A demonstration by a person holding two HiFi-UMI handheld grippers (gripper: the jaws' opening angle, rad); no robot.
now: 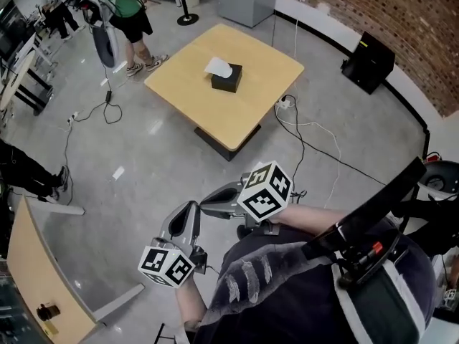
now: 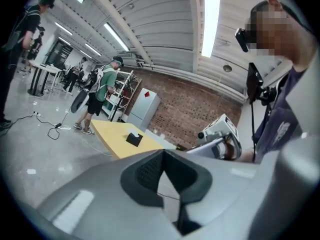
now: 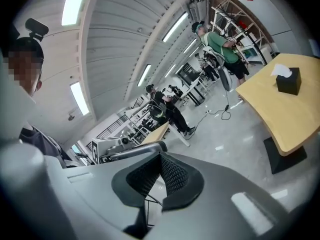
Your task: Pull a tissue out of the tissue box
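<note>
A black tissue box (image 1: 226,78) stands on a light wooden table (image 1: 251,99) far ahead, with a white tissue (image 1: 218,67) sticking out of its top. Both grippers are held close to my body, a long way short of the table. My left gripper (image 1: 191,208) is shut with nothing in it, and so is my right gripper (image 1: 205,207) beside it. The left gripper view shows its shut jaws (image 2: 163,157) low in the frame and the box (image 2: 134,139) small in the distance. In the right gripper view, beyond the shut jaws (image 3: 160,160), the box (image 3: 289,81) stands at the far right.
A person in a green shirt (image 1: 125,6) stands by the table's far left corner. Cables (image 1: 315,142) trail over the grey floor to the table's right. A black case (image 1: 368,61) sits by the brick wall. A wooden desk (image 1: 36,278) is at the lower left.
</note>
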